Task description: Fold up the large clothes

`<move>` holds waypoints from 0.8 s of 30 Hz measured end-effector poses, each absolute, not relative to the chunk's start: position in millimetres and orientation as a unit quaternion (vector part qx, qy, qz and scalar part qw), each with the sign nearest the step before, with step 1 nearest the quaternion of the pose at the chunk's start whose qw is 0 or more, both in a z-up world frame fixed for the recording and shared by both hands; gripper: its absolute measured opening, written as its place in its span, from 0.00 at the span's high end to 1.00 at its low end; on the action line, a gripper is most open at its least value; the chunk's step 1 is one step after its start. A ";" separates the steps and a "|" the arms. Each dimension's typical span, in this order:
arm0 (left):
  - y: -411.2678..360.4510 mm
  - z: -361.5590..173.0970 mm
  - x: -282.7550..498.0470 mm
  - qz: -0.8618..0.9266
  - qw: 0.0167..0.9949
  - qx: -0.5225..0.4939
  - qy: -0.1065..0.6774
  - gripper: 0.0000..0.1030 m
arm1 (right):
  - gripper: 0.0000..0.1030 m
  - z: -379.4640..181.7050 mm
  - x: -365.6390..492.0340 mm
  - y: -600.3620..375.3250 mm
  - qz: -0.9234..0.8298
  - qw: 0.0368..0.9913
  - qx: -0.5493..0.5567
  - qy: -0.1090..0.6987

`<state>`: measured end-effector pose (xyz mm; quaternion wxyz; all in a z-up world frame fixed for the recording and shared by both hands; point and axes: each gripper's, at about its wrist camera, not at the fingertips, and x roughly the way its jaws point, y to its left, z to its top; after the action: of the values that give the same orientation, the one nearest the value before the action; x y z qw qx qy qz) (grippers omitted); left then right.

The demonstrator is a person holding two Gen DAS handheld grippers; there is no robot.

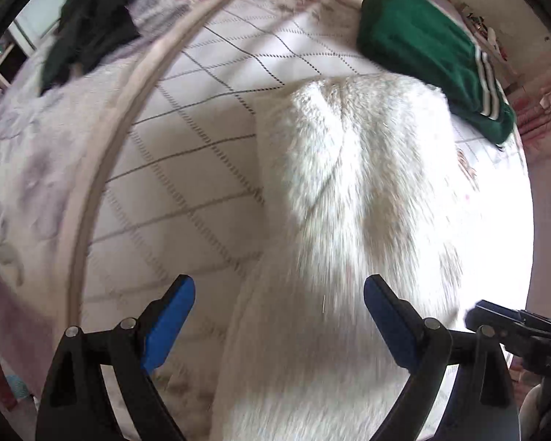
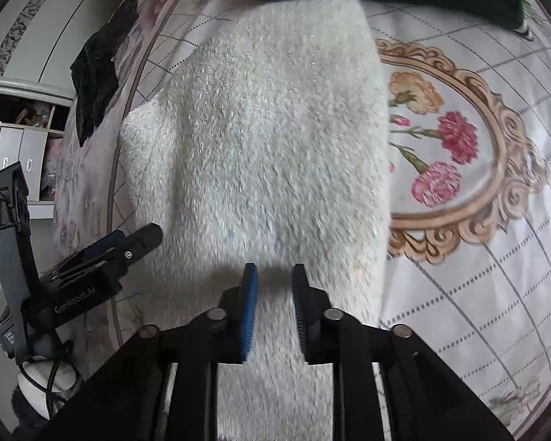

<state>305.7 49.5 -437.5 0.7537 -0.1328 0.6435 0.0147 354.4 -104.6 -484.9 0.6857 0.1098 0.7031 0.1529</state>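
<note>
The right gripper (image 2: 273, 283) reaches forward low over the bed, its blue-padded fingers pinching the near edge of the fluffy white fleece garment (image 2: 260, 139). The left gripper (image 1: 279, 294) hovers above the same garment with its jaws spread wide, holding nothing. The garment's long axis runs straight away from both claws across the white grid-patterned bedspread (image 1: 187, 169). Beyond its far end lies a folded green striped garment (image 1: 429, 55); far left, a crumpled dark garment (image 1: 92, 25).
</note>
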 end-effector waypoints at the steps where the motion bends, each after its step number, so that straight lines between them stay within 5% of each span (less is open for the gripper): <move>1: 52.3 -432.5 290.7 0.014 0.752 -0.138 0.645 0.08 | 0.41 -476.9 344.7 -116.1 0.152 0.684 0.122 0.703; 3: 53.2 -431.5 260.8 0.014 0.740 -0.153 0.655 0.08 | 0.30 -470.0 315.0 -140.5 0.143 0.674 0.149 0.709; 13: 48.5 -517.9 138.8 0.006 0.650 -0.187 0.736 0.08 | 0.30 -562.9 153.9 -195.8 0.152 0.552 0.245 0.783; 24: 48.6 -530.1 160.6 -0.057 0.662 -0.228 0.712 0.06 | 0.30 -634.1 165.2 -147.5 0.239 0.490 0.369 0.752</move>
<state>160.6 48.6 -530.1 0.6615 -0.2282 0.7121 -0.0568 165.2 -147.5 -634.1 0.4899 0.3694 0.7525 0.2394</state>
